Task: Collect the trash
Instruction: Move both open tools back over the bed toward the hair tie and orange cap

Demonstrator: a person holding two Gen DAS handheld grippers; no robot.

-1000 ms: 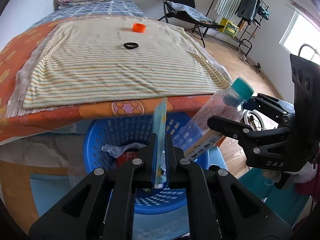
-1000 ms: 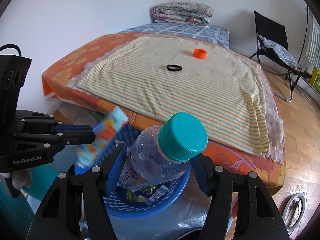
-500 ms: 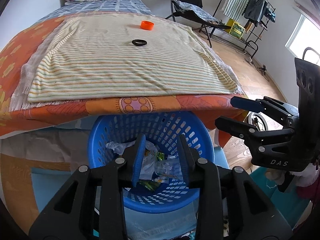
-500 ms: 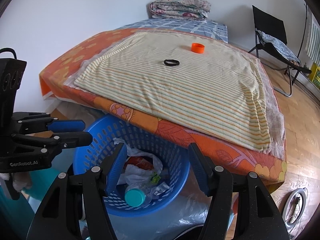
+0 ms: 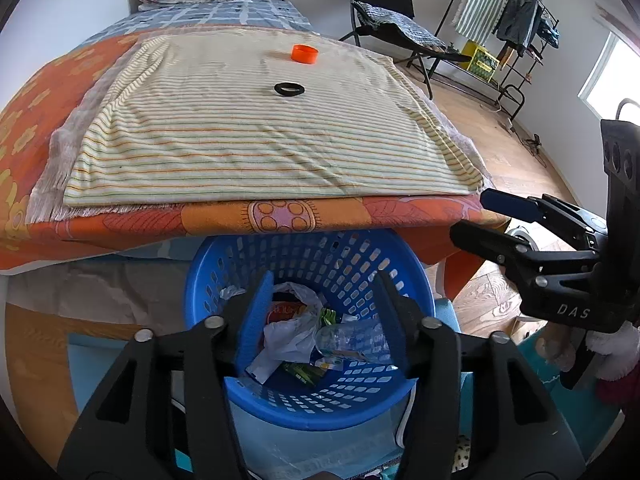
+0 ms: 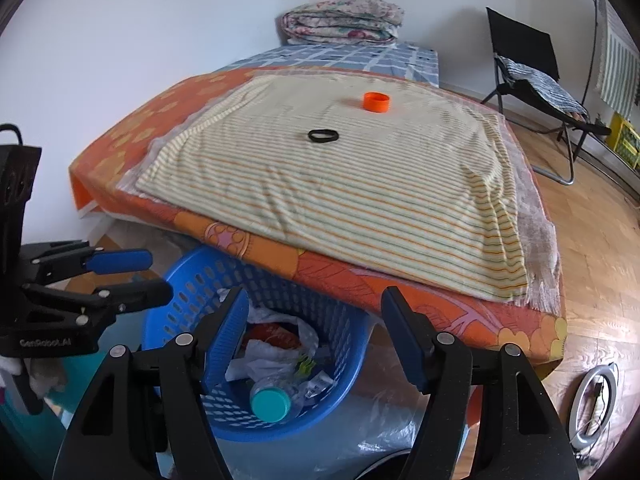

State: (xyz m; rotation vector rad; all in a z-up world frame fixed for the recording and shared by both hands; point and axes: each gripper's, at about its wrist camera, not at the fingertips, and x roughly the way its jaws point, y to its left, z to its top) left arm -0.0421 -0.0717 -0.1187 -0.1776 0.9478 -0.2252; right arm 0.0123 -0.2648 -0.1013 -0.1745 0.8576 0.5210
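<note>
A blue plastic basket (image 5: pixel 224 272) (image 6: pixel 336 312) stands on the floor under the bed's near edge. It holds crumpled wrappers, a plastic bag and a clear bottle (image 5: pixel 352 336) with a teal cap (image 6: pixel 271 399). My left gripper (image 5: pixel 324 300) is open and empty above the basket. My right gripper (image 6: pixel 314 316) is open and empty above the basket too; it shows at the right of the left wrist view (image 5: pixel 476 216). An orange cap (image 5: pixel 305 53) (image 6: pixel 376 102) and a black ring (image 5: pixel 289 89) (image 6: pixel 323 135) lie on the striped cloth (image 5: pixel 240 144) on the bed.
A folded quilt (image 6: pixel 344 22) lies at the bed's far end. A black folding chair (image 6: pixel 528 68) and a clothes rack (image 5: pixel 508 36) stand on the wooden floor to the right. A white wall runs along the bed's left side.
Both grippers have opened and let go: the bottle and the flat wrapper dropped into the basket. Both grippers have since opened wider above it.
</note>
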